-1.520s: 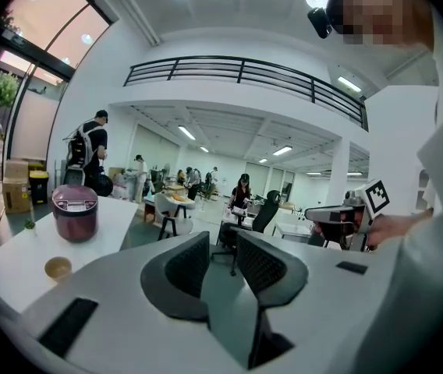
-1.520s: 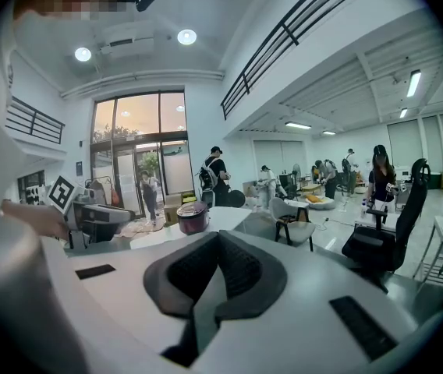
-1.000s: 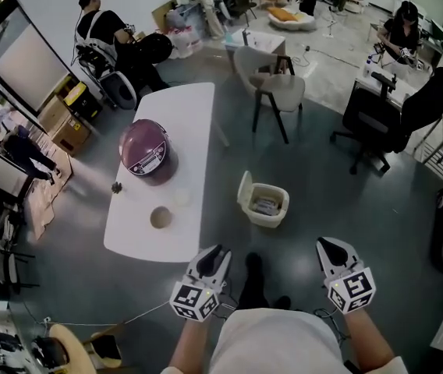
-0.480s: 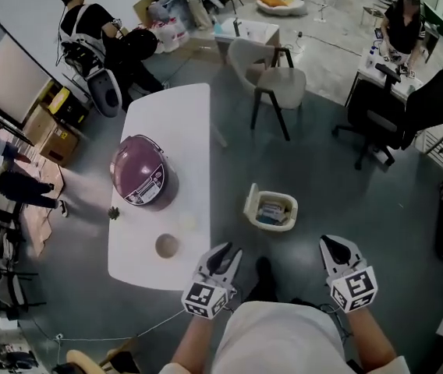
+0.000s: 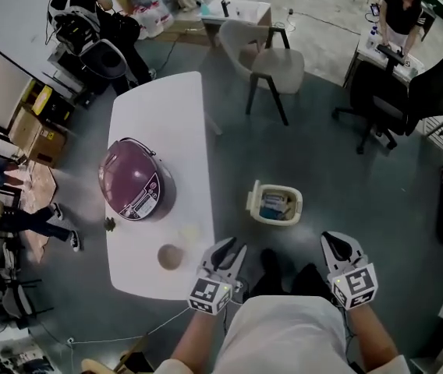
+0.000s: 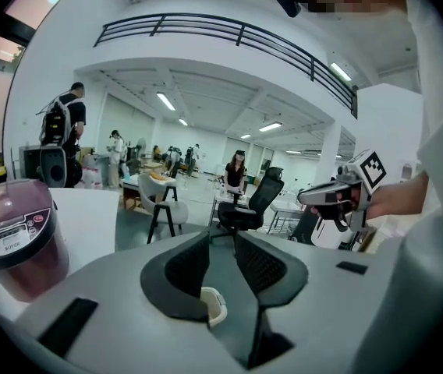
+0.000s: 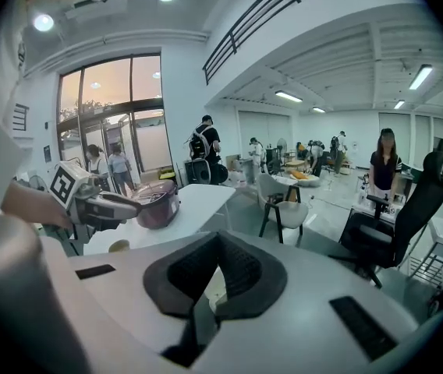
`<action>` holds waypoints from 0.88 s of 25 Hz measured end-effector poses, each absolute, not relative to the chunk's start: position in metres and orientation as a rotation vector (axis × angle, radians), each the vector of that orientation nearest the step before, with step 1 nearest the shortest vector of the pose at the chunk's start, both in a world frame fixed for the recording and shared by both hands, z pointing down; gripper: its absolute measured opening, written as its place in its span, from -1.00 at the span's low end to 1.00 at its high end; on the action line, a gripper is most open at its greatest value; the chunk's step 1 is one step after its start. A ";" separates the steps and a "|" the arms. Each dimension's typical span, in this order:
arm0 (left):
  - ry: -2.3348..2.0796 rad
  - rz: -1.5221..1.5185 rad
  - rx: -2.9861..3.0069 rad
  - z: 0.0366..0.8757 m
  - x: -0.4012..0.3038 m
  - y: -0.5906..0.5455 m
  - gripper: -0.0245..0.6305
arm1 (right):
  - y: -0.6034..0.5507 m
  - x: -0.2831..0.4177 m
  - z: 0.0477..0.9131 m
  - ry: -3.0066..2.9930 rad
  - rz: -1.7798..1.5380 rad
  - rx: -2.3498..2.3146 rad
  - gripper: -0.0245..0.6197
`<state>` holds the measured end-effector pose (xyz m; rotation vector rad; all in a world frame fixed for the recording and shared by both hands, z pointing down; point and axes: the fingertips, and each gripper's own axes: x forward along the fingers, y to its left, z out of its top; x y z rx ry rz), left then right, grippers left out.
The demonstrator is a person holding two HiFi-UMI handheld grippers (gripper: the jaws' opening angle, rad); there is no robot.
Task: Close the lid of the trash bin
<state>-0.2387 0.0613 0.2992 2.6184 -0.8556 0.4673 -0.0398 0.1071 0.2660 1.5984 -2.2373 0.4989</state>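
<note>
The cream trash bin [image 5: 275,205] stands on the grey floor with its lid [image 5: 253,197] tipped up on the left side and rubbish showing inside. My left gripper [image 5: 230,247] hovers just short of the bin to its lower left. Its jaws are open with a narrow gap, and nothing sits between them. In the left gripper view, the bin [image 6: 213,306] shows through the gap of the left gripper [image 6: 221,237]. My right gripper [image 5: 335,241] hangs to the bin's lower right, clear of it. In the right gripper view, the right gripper [image 7: 220,238] has its tips touching, shut and empty.
A white table [image 5: 159,107] stands left of the bin with a purple rice cooker [image 5: 132,181] and a small cup [image 5: 170,256] on it. A beige chair [image 5: 272,61] and a black office chair [image 5: 424,92] stand farther off. My shoes [image 5: 269,260] are just before the bin.
I have stepped forward: both grippers have come nearer to the bin, and the table now lies beside my left gripper. The lid still stands open.
</note>
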 end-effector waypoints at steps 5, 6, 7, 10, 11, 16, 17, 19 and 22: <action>-0.885 0.494 2.565 0.325 -0.226 0.042 -0.54 | 0.085 -0.028 0.287 -2.231 0.536 1.559 -0.89; -0.898 0.496 2.554 0.331 -0.222 0.038 -0.54 | 0.080 -0.024 0.292 -2.231 0.542 1.546 -0.89; -0.912 0.498 2.543 0.337 -0.220 0.033 -0.54 | 0.076 -0.021 0.296 -2.232 0.549 1.532 -0.89; -0.960 0.507 2.503 0.356 -0.212 0.019 -0.54 | 0.061 -0.013 0.314 -2.244 0.572 1.478 -0.89; -0.977 0.513 2.488 0.363 -0.208 0.014 -0.54 | 0.056 -0.009 0.320 -2.248 0.581 1.454 -0.89; -1.048 0.557 2.416 0.408 -0.189 -0.009 -0.53 | 0.028 0.004 0.360 -2.274 0.620 1.316 -0.89; -1.061 0.566 2.398 0.419 -0.185 -0.014 -0.52 | 0.022 0.006 0.369 -2.279 0.629 1.289 -0.89; -1.084 0.583 2.367 0.441 -0.179 -0.023 -0.53 | 0.012 0.009 0.388 -2.283 0.649 1.238 -0.89; -1.120 0.626 2.331 0.479 -0.171 -0.036 -0.53 | -0.004 0.013 0.414 -2.287 0.673 1.181 -0.89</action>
